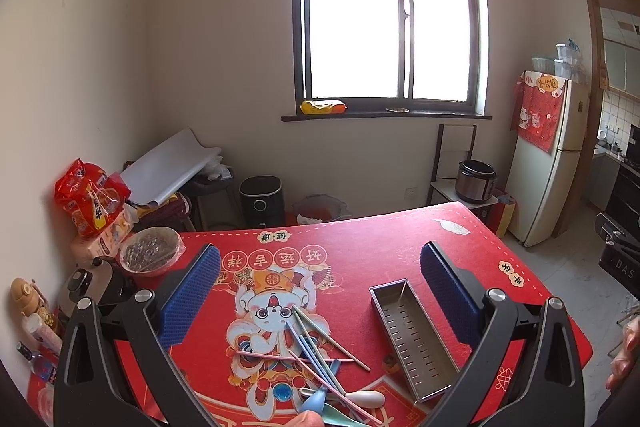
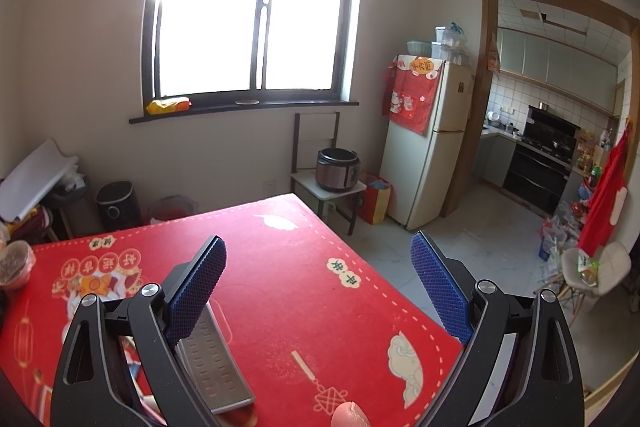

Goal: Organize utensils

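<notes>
Both hand-held grippers spread wide, empty; utensil pile [image 1: 320,359] beside metal tray [image 1: 416,337], table edge [image 2: 400,291] near.

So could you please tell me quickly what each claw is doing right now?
Left claw: open, holding nothing.
Right claw: open, holding nothing.

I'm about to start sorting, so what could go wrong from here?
The chopsticks lie crossed over the spoons in one pile, so the open left gripper may grab several or scatter them. The tray is light-looking and loose on the mat; a nudge from either open gripper, such as the right gripper, may slide it.
</notes>
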`<act>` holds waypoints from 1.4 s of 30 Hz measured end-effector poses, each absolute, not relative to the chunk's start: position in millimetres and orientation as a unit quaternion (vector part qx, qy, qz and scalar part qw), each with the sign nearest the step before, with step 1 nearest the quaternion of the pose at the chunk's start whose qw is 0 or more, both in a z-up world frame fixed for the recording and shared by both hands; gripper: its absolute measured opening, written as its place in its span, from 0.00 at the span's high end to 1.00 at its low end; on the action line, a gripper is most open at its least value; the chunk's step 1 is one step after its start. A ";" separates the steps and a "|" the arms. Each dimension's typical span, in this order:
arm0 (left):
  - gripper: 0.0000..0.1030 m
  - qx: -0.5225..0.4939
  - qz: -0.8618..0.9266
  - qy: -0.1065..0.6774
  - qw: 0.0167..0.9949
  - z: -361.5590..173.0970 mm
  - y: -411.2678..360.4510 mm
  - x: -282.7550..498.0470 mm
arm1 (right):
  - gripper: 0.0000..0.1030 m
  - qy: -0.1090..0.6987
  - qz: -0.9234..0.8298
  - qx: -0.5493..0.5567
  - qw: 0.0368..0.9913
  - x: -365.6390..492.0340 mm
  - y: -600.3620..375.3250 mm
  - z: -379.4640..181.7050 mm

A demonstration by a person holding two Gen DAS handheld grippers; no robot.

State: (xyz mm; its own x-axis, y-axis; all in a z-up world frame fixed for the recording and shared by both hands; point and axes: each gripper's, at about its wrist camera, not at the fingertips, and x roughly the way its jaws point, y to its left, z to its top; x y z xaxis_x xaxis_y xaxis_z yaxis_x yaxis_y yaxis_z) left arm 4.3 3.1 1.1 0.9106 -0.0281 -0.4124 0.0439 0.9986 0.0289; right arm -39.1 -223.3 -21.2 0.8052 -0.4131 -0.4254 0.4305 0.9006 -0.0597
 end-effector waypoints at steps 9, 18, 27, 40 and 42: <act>0.05 0.017 -0.022 0.211 0.977 0.3 4.0 4.7 | 0.12 0.220 -0.222 0.020 0.950 -38.5 -223.8 -20.6; 0.05 0.016 -0.026 0.212 0.977 0.2 3.3 6.0 | 0.12 0.220 -0.225 0.019 0.949 -35.4 -222.1 -21.5; 0.05 0.013 -0.027 0.214 0.976 -0.5 4.0 7.5 | 0.12 0.221 -0.224 0.019 0.949 -35.6 -221.7 -23.3; 0.05 0.012 -0.029 0.216 0.976 -1.8 5.3 8.8 | 0.12 0.222 -0.226 0.019 0.948 -34.2 -219.6 -25.1; 0.05 0.010 -0.031 0.217 0.976 -2.5 5.7 9.6 | 0.12 0.222 -0.225 0.021 0.948 -34.4 -220.4 -24.8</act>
